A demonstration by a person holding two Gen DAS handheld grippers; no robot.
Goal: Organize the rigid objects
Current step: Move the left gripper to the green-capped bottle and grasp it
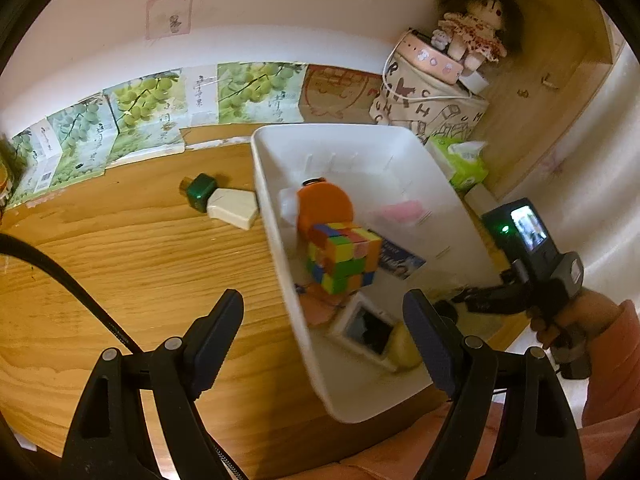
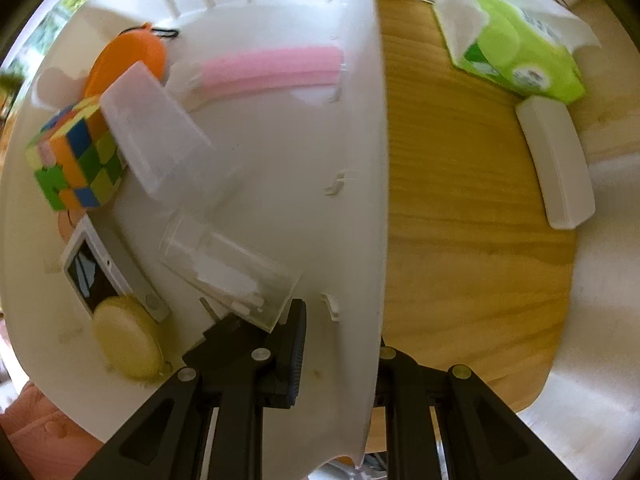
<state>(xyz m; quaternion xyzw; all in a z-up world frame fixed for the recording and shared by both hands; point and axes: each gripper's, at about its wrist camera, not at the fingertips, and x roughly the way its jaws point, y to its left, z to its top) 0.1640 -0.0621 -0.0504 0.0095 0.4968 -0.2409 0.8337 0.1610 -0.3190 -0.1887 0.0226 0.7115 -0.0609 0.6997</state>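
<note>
white bin (image 1: pixel 280 208) long axis toward wall, tilted

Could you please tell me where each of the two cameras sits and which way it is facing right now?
Left wrist: on the left gripper, open above the wooden table, facing the white bin and wall; the right hand shows.
Right wrist: on the right gripper, straddling the white bin's wall, looking along it.
Shared: bin, puzzle cube, tissue pack.
</note>
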